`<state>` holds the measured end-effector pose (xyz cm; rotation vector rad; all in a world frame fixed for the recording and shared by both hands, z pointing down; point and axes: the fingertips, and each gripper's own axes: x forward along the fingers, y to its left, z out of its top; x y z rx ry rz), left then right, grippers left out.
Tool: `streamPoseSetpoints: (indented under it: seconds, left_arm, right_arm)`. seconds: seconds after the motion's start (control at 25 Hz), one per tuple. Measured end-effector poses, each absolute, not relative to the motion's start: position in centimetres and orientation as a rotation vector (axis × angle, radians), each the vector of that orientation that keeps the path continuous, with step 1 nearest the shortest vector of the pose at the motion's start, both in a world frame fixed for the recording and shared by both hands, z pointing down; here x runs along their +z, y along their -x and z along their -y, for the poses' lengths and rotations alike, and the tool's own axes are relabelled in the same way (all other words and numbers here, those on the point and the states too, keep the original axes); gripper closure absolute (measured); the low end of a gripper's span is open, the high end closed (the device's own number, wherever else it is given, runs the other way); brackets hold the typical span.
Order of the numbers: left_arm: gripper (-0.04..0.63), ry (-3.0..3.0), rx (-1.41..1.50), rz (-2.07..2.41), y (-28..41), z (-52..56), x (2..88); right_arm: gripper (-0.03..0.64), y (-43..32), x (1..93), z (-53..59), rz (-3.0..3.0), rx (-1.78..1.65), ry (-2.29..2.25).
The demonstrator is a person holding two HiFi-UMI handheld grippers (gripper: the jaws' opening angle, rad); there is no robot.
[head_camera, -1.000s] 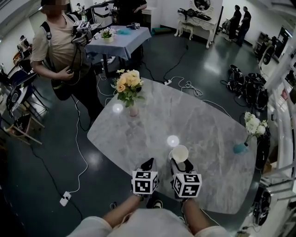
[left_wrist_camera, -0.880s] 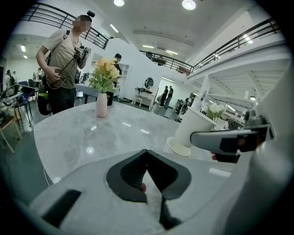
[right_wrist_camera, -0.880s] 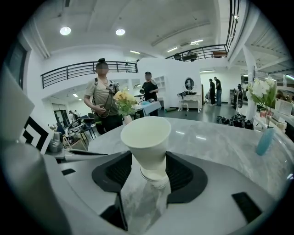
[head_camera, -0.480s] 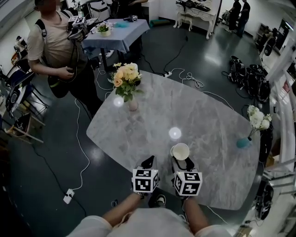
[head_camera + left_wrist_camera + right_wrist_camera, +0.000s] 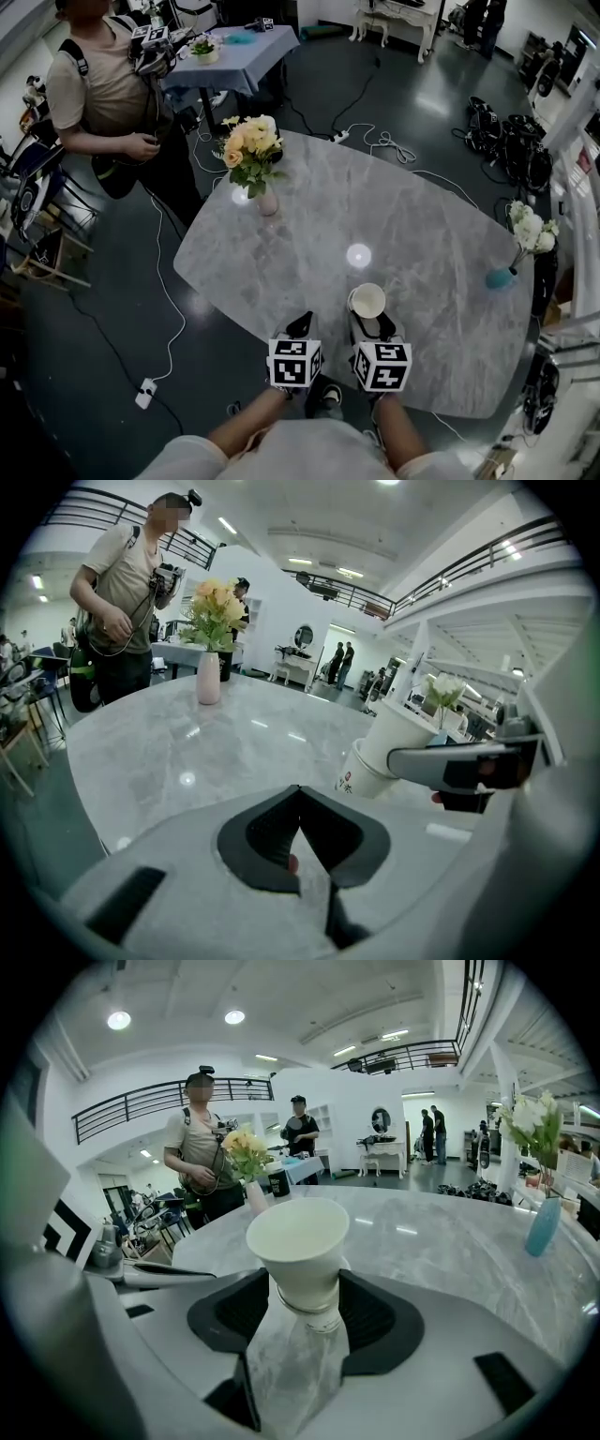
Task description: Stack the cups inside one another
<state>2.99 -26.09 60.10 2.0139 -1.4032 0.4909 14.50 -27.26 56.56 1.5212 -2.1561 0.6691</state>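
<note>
Left claw (image 5: 298,810): shut, pads meeting, nothing between them. It sat just beside the right claw (image 5: 302,1299), which was clamped on the cups low down, near the rim of the lower cup (image 5: 361,772).

Task item: two cups, already nested, at the near part of the counter (image 5: 412,216). Whether the base touched the slab I could not tell from these views.

Risks, as judged:
- The upper cup (image 5: 300,1241) stood well proud of the lower one, so it looked only loosely seated. A tilt or a quick release could let it lift out or tip.
- Thin paper walls: too firm a squeeze would likely crease the stack and jam the pair.
- The left claw was idle and close by; a careless swing could knock the stack.
- Farther off, the pink vase of flowers (image 5: 267,202) and the small blue vase (image 5: 498,277) stood well apart from the work, so little danger there.

Materials and shapes:
- Cups: white paper, tapered, rolled rim, matte; small print on the lower one.
- Claw pads: dark, ribbed, rubbery; bodies pale smooth plastic.
- Counter: grey veined marble, polished, reflecting ceiling lamps, rounded outline.
- Beyond it: glossy dark floor with loose cables, and a person (image 5: 103,94) standing.
</note>
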Motion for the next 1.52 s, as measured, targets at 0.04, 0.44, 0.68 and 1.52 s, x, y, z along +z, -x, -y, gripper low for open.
streamPoseSetpoints:
  seconds: [0.04, 0.44, 0.68, 1.52]
  left_arm:
    - [0.597, -2.014, 0.494, 1.401, -3.0, 26.2, 60.2]
    - [0.597, -2.012, 0.505, 1.389, -3.5, 26.4, 60.7]
    - [0.597, -2.015, 0.498, 1.387, -3.9, 26.2, 60.7]
    - [0.597, -2.068, 0.372, 1.474, -7.8, 22.1, 55.5]
  right_arm:
    - [0.402, -14.5, 56.6, 27.3, 2.159, 0.671, -1.522]
    - [0.385, -14.5, 57.0, 27.2, 2.167, 0.683, -1.520]
    - [0.385, -15.3, 56.4, 27.1, 2.181, 0.700, -1.568]
    - [0.591, -25.0, 51.5, 21.3, 2.117, 0.582, -1.824]
